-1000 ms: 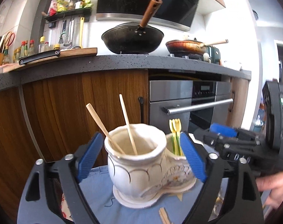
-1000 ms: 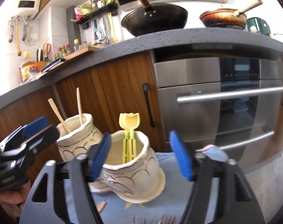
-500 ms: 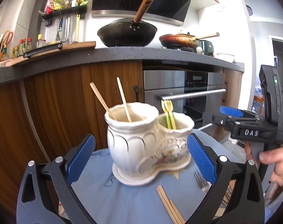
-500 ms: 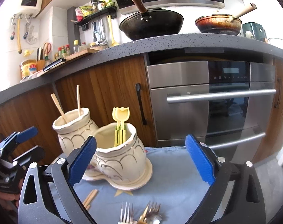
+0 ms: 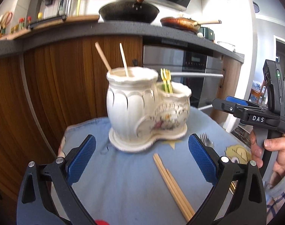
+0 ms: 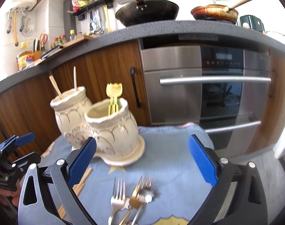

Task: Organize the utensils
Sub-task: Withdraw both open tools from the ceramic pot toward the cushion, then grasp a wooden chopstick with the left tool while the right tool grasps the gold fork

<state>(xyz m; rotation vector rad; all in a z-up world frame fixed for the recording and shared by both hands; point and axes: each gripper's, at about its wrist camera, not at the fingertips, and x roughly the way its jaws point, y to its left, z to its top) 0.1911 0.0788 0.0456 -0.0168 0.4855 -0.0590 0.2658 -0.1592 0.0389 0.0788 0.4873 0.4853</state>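
Backed off from the double ceramic holder (image 5: pixel 148 110): both claws, close around its pots a second ago, now pulled back with the holder standing free ahead on the blue cloth (image 5: pixel 123 183) covering the bench. Left claw (image 5: pixel 142 155) jaws just been opening, now wide, nothing between them. Right claw (image 6: pixel 142 157) likewise just opened, wide and empty; left pad overlaps the shorter pot in the picture, contact not evident.

Holder upright; two wooden sticks (image 5: pixel 112 60) in the taller pot, yellow plastic forks (image 6: pixel 113 97) in the shorter one.

Step in hand, as judged: holder placed and released, loose utensils next. Next move calls for dropping a claw low and narrowing it on one thin flat piece, then lifting it to the matching pot.

Left view only: loose chopsticks (image 5: pixel 172 185) lying full length in front of the holder, and the hand (image 5: pixel 272 155) carrying the right claw. Right view only: metal forks (image 6: pixel 131 196) heaped near the cloth's front edge, possibly a spoon among them.
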